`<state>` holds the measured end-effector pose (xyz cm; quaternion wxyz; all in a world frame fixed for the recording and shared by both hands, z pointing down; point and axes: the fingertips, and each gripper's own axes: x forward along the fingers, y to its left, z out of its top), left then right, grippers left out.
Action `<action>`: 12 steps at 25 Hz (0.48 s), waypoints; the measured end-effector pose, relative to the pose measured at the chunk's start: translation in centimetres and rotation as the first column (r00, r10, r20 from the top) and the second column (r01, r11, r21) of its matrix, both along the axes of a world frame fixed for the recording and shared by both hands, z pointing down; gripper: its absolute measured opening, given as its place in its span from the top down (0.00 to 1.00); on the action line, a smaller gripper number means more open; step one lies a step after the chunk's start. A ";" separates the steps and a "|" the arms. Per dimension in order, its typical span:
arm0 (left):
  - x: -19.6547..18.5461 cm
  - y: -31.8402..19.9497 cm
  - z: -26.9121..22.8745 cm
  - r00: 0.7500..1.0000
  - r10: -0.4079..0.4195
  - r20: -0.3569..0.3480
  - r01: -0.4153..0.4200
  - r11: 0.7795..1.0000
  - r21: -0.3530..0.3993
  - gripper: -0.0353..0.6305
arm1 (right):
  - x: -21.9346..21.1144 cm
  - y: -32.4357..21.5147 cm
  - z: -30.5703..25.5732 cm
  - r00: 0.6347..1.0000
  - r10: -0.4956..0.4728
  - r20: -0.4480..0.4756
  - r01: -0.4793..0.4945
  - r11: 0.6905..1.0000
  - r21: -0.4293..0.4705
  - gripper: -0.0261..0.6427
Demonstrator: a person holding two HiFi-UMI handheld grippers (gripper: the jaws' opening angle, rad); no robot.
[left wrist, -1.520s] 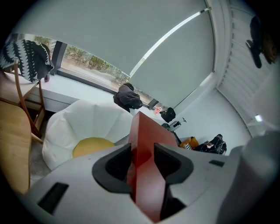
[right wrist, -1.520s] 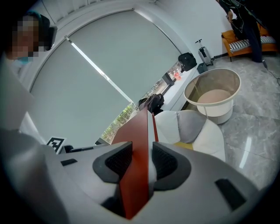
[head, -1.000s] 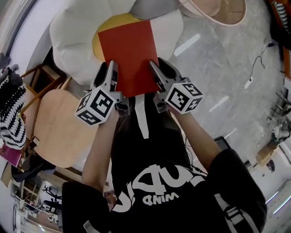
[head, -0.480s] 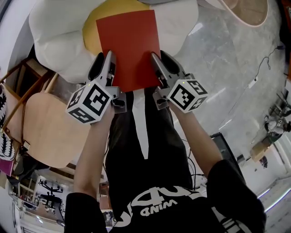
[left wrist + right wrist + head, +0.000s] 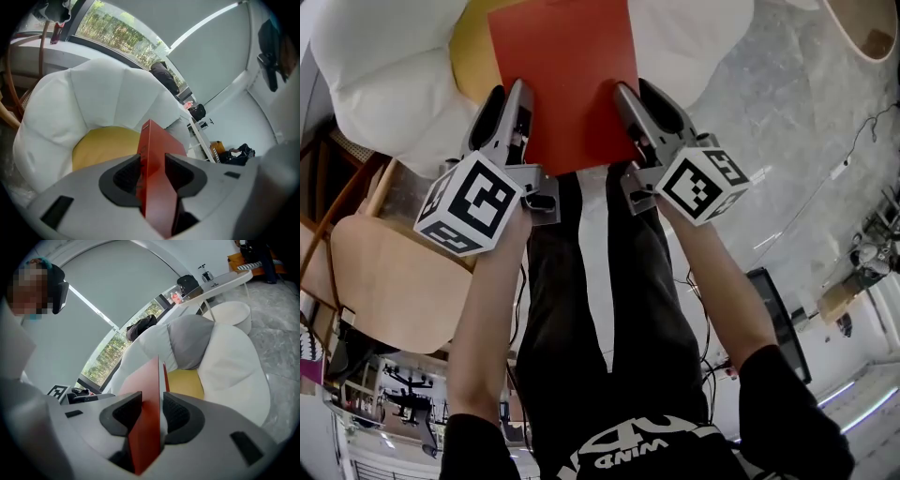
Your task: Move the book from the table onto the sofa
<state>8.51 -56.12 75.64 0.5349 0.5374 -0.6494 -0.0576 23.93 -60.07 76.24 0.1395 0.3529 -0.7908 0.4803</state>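
A red book (image 5: 565,80) hangs flat over the white sofa (image 5: 384,84) and its yellow seat cushion (image 5: 472,58). My left gripper (image 5: 517,98) is shut on the book's left edge, and my right gripper (image 5: 630,101) is shut on its right edge. In the left gripper view the book (image 5: 154,173) stands edge-on between the pads, with the sofa (image 5: 93,103) and the yellow cushion (image 5: 103,145) just beyond. In the right gripper view the book (image 5: 147,423) is pinched the same way, above the yellow cushion (image 5: 187,383).
A wooden chair (image 5: 384,272) stands at the left beside the sofa. A grey cushion (image 5: 192,341) leans on the sofa back. A round white stool (image 5: 229,315) and a white table (image 5: 220,282) stand beyond it. Marble floor (image 5: 787,141) lies to the right.
Both grippers have come down with the book toward the sofa. The sofa and yellow cushion now sit larger and closer under the book. The grip on both edges is unchanged.
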 end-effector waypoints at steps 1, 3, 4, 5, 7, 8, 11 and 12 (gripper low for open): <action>0.2 -0.3 0.9 1.000 0.002 0.004 -0.002 1.000 -0.003 0.70 | 0.2 -0.3 1.0 1.000 0.003 0.000 -0.003 1.000 -0.002 0.76; 0.8 -1.0 2.8 1.000 0.007 0.010 -0.007 1.000 -0.009 0.70 | 0.8 -0.9 3.0 1.000 0.008 0.003 -0.008 1.000 -0.003 0.76; 1.1 -1.3 3.7 1.000 0.009 0.011 -0.009 1.000 -0.012 0.70 | 1.1 -1.1 3.9 1.000 0.011 0.004 -0.011 1.000 -0.003 0.76; 1.2 -1.4 4.4 1.000 0.012 0.011 -0.012 1.000 -0.014 0.70 | 1.3 -1.2 4.6 1.000 0.013 0.005 -0.013 1.000 -0.003 0.76; 0.7 -1.1 5.7 1.000 0.017 0.009 -0.017 1.000 -0.016 0.70 | 0.8 -0.9 5.9 1.000 0.018 0.003 -0.018 1.000 -0.002 0.76; 0.4 -1.0 6.2 1.000 0.020 0.009 -0.019 1.000 -0.018 0.70 | 0.4 -0.6 6.5 1.000 0.020 0.002 -0.020 1.000 -0.002 0.76; -0.1 -0.9 8.0 1.000 0.021 0.007 -0.021 1.000 -0.021 0.70 | -0.1 -0.5 8.3 1.000 0.020 -0.004 -0.020 1.000 -0.007 0.76; -0.2 -1.1 8.6 1.000 0.020 0.005 -0.019 1.000 -0.020 0.70 | -0.2 -0.6 8.9 1.000 0.019 -0.007 -0.019 1.000 -0.007 0.76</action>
